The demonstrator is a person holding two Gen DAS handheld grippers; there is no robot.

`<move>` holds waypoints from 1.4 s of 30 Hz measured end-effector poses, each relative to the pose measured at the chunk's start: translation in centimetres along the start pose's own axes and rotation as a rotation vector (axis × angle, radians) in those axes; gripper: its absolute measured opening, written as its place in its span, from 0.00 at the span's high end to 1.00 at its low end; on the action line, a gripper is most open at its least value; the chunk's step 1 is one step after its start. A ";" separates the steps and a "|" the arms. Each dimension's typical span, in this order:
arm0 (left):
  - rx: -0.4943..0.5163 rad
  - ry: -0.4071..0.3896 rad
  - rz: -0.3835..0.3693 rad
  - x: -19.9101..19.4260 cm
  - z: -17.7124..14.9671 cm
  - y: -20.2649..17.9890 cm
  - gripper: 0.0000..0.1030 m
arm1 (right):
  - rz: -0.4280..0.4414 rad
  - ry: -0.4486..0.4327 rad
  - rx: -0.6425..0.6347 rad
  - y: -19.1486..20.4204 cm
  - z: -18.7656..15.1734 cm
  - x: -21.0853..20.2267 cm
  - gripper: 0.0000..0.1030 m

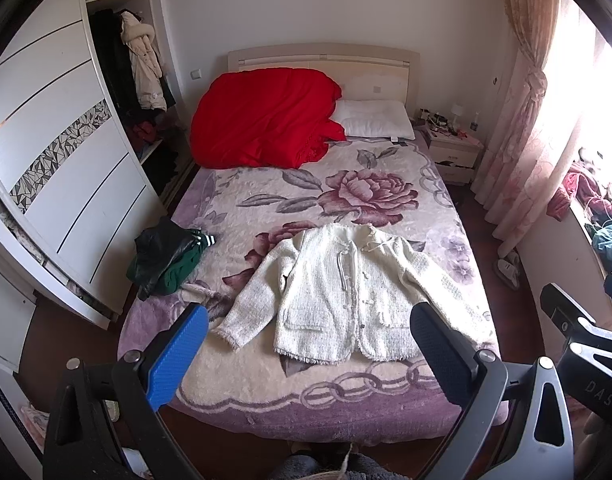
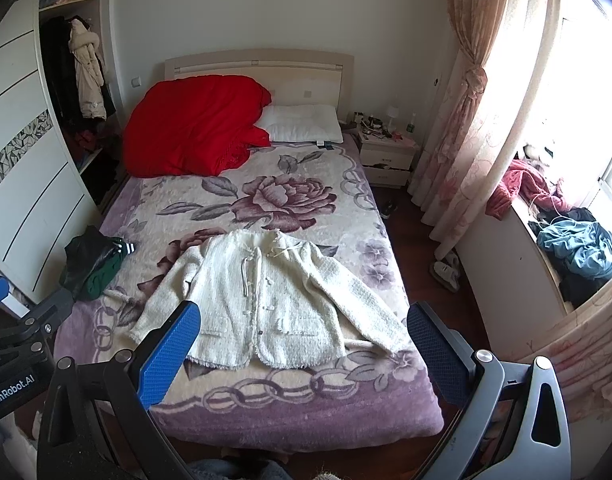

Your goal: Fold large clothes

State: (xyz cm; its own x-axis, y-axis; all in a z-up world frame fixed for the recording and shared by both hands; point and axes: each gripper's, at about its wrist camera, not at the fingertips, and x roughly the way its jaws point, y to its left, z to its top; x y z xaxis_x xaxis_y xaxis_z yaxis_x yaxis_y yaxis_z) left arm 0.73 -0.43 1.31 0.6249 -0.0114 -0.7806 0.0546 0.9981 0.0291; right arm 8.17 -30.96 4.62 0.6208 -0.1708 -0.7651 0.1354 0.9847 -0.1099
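Note:
A cream tweed jacket [image 1: 337, 292] lies spread flat, front up, sleeves out, on the near half of the bed; it also shows in the right wrist view [image 2: 266, 300]. The bed [image 1: 306, 404] has a floral purple blanket. My left gripper [image 1: 309, 328] is open and empty, held above the foot of the bed, short of the jacket's hem. My right gripper [image 2: 304, 328] is open and empty, at a similar height beside it. Part of the right gripper [image 1: 577, 336] shows at the right edge of the left wrist view.
A dark green and black garment pile [image 1: 166, 260] lies at the bed's left edge. A red duvet [image 1: 262, 120] and white pillow [image 1: 373, 120] sit at the head. A wardrobe [image 1: 58, 160] stands left, a nightstand [image 1: 453, 152] and curtains [image 1: 517, 140] right. Clothes [image 2: 577, 248] cover the windowsill.

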 end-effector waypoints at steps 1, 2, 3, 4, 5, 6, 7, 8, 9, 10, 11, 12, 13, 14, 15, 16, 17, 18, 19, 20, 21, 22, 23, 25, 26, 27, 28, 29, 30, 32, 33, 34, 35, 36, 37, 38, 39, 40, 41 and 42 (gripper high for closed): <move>0.000 -0.001 0.001 0.0 0.0 -0.1 0.00 | 0.002 0.000 0.001 -0.1 0.0 0.0 0.00; 0.001 -0.002 0.002 -0.1 0.0 -0.2 0.00 | 0.000 0.000 0.001 0.0 0.1 0.0 0.00; -0.001 -0.001 0.001 -0.1 0.1 -0.2 0.00 | 0.001 -0.001 -0.001 0.0 0.2 -0.1 0.00; -0.002 -0.003 0.000 -0.1 0.1 -0.2 0.00 | 0.002 -0.003 -0.003 0.0 0.3 -0.1 0.00; -0.001 -0.003 0.001 0.0 0.1 -0.3 0.00 | 0.002 -0.005 -0.004 0.1 0.4 -0.2 0.00; -0.001 -0.002 0.000 -0.1 0.1 -0.2 0.00 | 0.000 -0.005 -0.004 0.1 0.5 -0.2 0.00; -0.003 -0.003 -0.002 -0.1 0.1 -0.2 0.00 | 0.000 -0.006 -0.004 0.0 0.6 -0.3 0.00; -0.002 -0.004 0.000 -0.1 0.1 -0.2 0.00 | 0.001 -0.007 -0.007 0.3 0.6 -0.1 0.00; -0.001 -0.004 -0.001 -0.1 0.1 -0.2 0.00 | 0.000 -0.008 -0.007 0.4 0.6 -0.1 0.00; -0.002 -0.005 -0.001 -0.1 0.2 -0.3 0.00 | -0.001 -0.008 -0.008 0.4 0.7 -0.1 0.00; -0.003 -0.005 -0.001 -0.1 0.2 -0.2 0.00 | -0.002 -0.010 -0.010 0.6 0.7 -0.1 0.00; -0.004 -0.007 -0.001 -0.2 0.4 -0.3 0.00 | -0.002 -0.010 -0.010 0.6 0.7 -0.1 0.00; -0.004 -0.007 -0.001 -0.2 0.5 -0.4 0.00 | -0.002 -0.011 -0.009 0.6 0.8 -0.2 0.00; -0.005 -0.008 -0.002 -0.2 0.6 -0.4 0.00 | -0.001 -0.010 -0.008 0.6 0.8 -0.1 0.00; -0.006 -0.009 -0.001 -0.2 0.5 -0.4 0.00 | -0.001 -0.012 -0.009 0.6 0.9 -0.2 0.00; -0.006 -0.011 0.001 -0.2 0.6 -0.4 0.00 | 0.000 -0.014 -0.009 0.6 1.0 -0.3 0.00; -0.006 -0.012 0.002 -0.2 0.7 -0.4 0.00 | -0.001 -0.013 -0.008 0.6 1.1 -0.3 0.00; -0.007 -0.012 0.000 -0.2 0.8 -0.5 0.00 | -0.001 -0.013 -0.008 0.6 1.1 -0.3 0.00; -0.009 -0.014 -0.001 -0.3 0.9 -0.5 0.00 | 0.000 -0.012 -0.008 0.6 1.3 -0.3 0.00; -0.009 -0.017 0.000 -0.4 0.9 -0.4 0.00 | -0.001 -0.013 -0.008 0.7 1.3 -0.4 0.00; -0.011 -0.018 -0.002 -0.4 0.9 -0.4 0.00 | -0.001 -0.014 -0.007 0.7 1.5 -0.5 0.00; -0.012 -0.019 -0.003 -0.5 0.8 -0.2 0.00 | 0.000 -0.014 -0.006 0.6 1.4 -0.5 0.00; -0.012 -0.020 0.000 -0.5 0.8 -0.2 0.00 | 0.000 -0.015 -0.006 0.7 1.4 -0.5 0.00; -0.012 -0.021 -0.002 -0.5 0.8 -0.3 0.00 | -0.002 -0.018 -0.005 0.6 1.2 -0.6 0.00; -0.013 -0.022 0.000 -0.5 0.8 -0.3 0.00 | -0.001 -0.019 -0.003 0.5 1.1 -0.6 0.00; -0.013 -0.024 0.000 -0.5 0.7 -0.3 0.00 | -0.001 -0.021 -0.002 0.5 1.3 -0.7 0.00; -0.014 -0.023 -0.001 -0.5 0.8 -0.3 0.00 | -0.002 -0.021 -0.002 0.5 1.2 -0.7 0.00; -0.014 -0.023 -0.001 -0.5 0.7 -0.3 0.00 | -0.002 -0.022 -0.002 0.4 1.1 -0.8 0.00; -0.013 -0.024 0.000 -0.5 0.8 -0.3 0.00 | -0.001 -0.023 -0.002 0.4 1.0 -0.8 0.00; -0.012 -0.024 -0.001 -0.5 0.9 -0.4 0.00 | -0.001 -0.023 -0.002 0.4 1.2 -0.8 0.00; -0.014 -0.023 -0.001 -0.5 0.8 -0.3 0.00 | 0.000 -0.023 -0.002 0.4 1.3 -0.8 0.00; -0.014 -0.024 -0.001 -0.5 0.8 -0.3 0.00 | -0.001 -0.024 -0.002 0.4 1.1 -0.8 0.00; -0.013 -0.024 -0.001 -0.5 0.9 -0.4 0.00 | -0.001 -0.024 -0.002 0.4 1.2 -0.8 0.00; -0.013 -0.024 -0.001 -0.5 0.7 -0.2 0.00 | 0.000 -0.023 -0.001 0.3 1.2 -0.8 0.00; -0.014 -0.024 -0.001 -0.5 0.7 -0.3 0.00 | 0.001 -0.024 -0.002 0.3 1.3 -0.8 0.00; -0.014 -0.025 -0.001 -0.5 0.7 -0.2 0.00 | -0.001 -0.024 -0.001 0.4 1.1 -0.8 0.00; -0.014 -0.026 0.000 -0.5 0.8 -0.3 0.00 | -0.001 -0.023 -0.001 0.4 1.1 -0.8 0.00; -0.014 -0.025 0.000 -0.5 0.8 -0.3 0.00 | 0.000 -0.024 -0.001 0.4 1.2 -0.8 0.00; -0.014 -0.025 -0.001 -0.5 0.7 -0.2 0.00 | -0.001 -0.025 0.000 0.4 1.1 -0.8 0.00; -0.013 -0.026 -0.001 -0.5 0.7 -0.2 0.00 | -0.002 -0.026 0.000 0.4 1.2 -0.9 0.00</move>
State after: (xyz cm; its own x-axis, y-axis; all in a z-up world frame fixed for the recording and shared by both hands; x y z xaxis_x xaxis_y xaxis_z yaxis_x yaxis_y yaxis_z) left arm 0.95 -0.67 2.11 0.6447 -0.0137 -0.7643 0.0454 0.9988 0.0203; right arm 8.65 -30.44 6.01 0.6404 -0.1732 -0.7482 0.1363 0.9844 -0.1112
